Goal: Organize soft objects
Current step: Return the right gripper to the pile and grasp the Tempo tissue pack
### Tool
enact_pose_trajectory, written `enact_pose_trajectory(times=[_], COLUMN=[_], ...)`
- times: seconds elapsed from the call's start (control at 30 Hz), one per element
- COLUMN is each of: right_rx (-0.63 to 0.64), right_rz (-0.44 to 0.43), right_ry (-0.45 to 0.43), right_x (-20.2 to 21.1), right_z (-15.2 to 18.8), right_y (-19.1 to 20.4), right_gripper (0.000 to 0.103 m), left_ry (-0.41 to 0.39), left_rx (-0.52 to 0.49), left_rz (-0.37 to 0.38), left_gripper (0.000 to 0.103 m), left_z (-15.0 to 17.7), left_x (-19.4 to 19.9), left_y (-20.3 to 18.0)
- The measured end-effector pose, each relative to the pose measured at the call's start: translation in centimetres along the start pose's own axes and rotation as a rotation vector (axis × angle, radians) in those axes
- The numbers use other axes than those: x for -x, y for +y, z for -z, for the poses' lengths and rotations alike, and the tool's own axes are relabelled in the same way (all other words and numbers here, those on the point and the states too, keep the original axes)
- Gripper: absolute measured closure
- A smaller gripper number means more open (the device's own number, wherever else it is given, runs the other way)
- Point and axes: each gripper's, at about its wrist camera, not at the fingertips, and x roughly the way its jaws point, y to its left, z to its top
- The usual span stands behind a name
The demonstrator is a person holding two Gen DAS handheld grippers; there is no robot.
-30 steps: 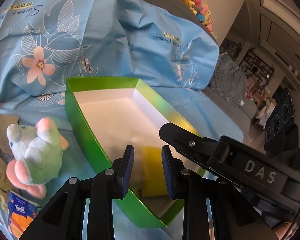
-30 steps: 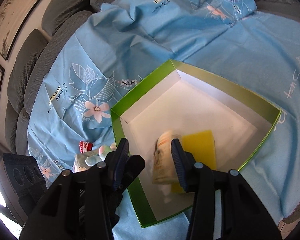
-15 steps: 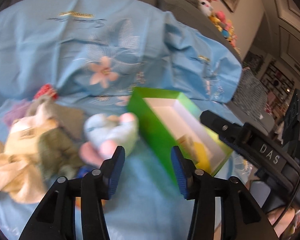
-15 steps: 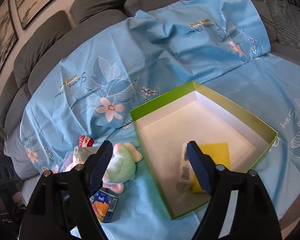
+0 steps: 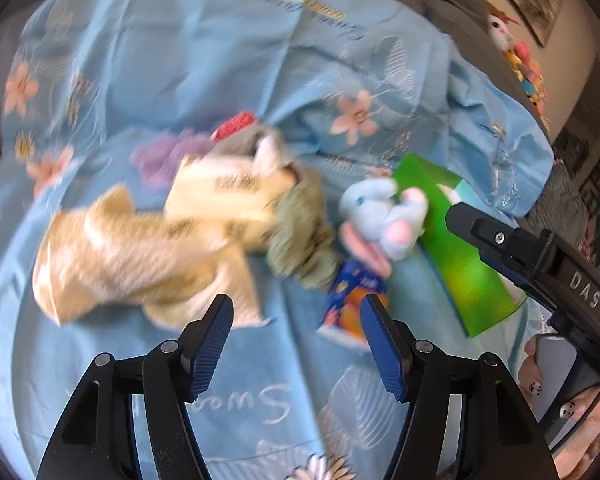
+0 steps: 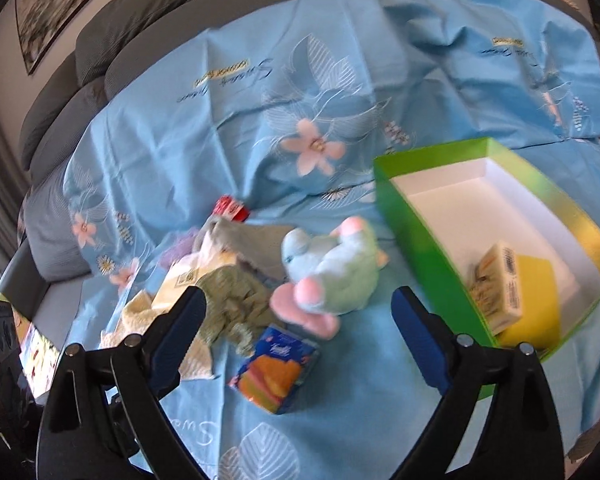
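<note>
**Now: both tongs being spread over the pile, next soft item being lined up**

Currently the left gripper (image 5: 296, 342) is being opened, nothing between its jaws; the right gripper (image 6: 300, 344) is being opened wider, also empty. Soft things are being left heaped on the blue sheet (image 6: 228, 120): plush toy (image 6: 332, 272) just beside the green box (image 6: 420, 256), tissue pack (image 6: 276, 372) in front of it, green cloth (image 6: 236, 304) and beige towel (image 5: 140, 264) further left. A yellow sponge (image 6: 536, 300) and a small packet (image 6: 504, 288) are already lying in the box. Judgement: the plush is probably being targeted; it should be taken across its body, not by a limb, with the tissue pack left clear. Left view is being blurred.
</note>
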Motion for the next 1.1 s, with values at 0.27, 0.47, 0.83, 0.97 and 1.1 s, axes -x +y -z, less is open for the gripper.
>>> enact_pose_trajectory(times=[0.27,0.47,0.83,0.97,1.1], right_rx=[-0.018,-0.126,-0.035,0.001,0.056], right_rz=[-0.047,-0.069,0.105,0.065,-0.067], right_ry=[0.15,0.26,0.291,0.298,0.347], right_x=[-3.6,-5.1,-8.2,-7.6,-6.3], right_z=[2.0,3.1,5.3,5.4,6.2], right_y=[1.6,1.2,2.4,3.3,5.1], right_gripper=[0.009,0.01,0.034,0.045,0.045], left_ry=[0.047,0.054,0.078,0.058,0.049], left_rx=[0.042,0.054,0.087,0.089,0.109], left_rz=[-0.023,-0.045,-0.111,-0.136,-0.135], left_gripper=[0.036,0.036,0.037,0.036,0.036], left_z=[0.9,1.2,1.6,1.6,1.4], left_x=[-1.1,-1.2,-0.3,0.7,1.5], left_y=[1.8,2.0,3.7,4.6,5.7])
